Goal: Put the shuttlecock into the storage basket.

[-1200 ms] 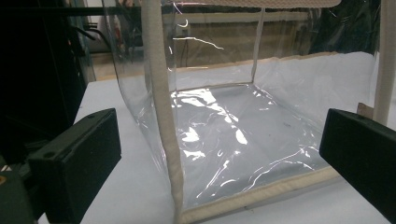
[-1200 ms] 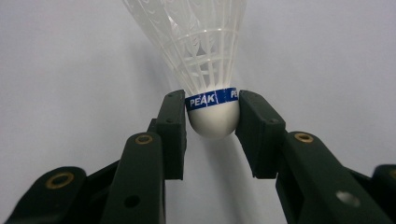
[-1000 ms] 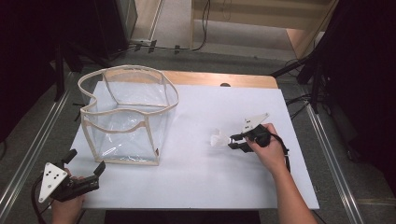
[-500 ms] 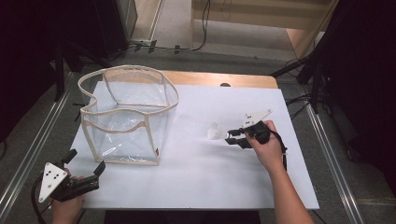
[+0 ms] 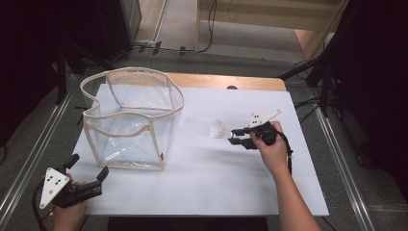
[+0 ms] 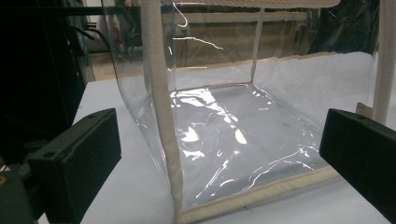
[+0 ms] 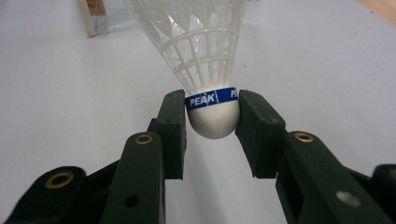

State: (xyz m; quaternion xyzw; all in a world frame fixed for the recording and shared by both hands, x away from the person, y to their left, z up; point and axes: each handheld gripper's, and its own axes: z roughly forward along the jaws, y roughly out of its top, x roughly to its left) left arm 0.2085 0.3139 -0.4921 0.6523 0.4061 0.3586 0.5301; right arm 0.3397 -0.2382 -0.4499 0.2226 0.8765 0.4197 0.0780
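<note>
Right gripper (image 5: pixel 232 136) clamps a white shuttlecock (image 7: pixel 210 56) by its cork, above the table (image 5: pixel 216 183), right of the clear bag (image 5: pixel 130 120). Left gripper (image 5: pixel 96 175), jaws wide, faces the bag's near corner.

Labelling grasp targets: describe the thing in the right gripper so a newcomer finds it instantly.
Start at the white table, then go right of the clear plastic box with beige fabric edging to the right gripper. Pinched at its round cork end between the black jaws is a small white plastic-mesh shuttlecock. A blue band reading PEAK around its white tip sets it apart.
</note>
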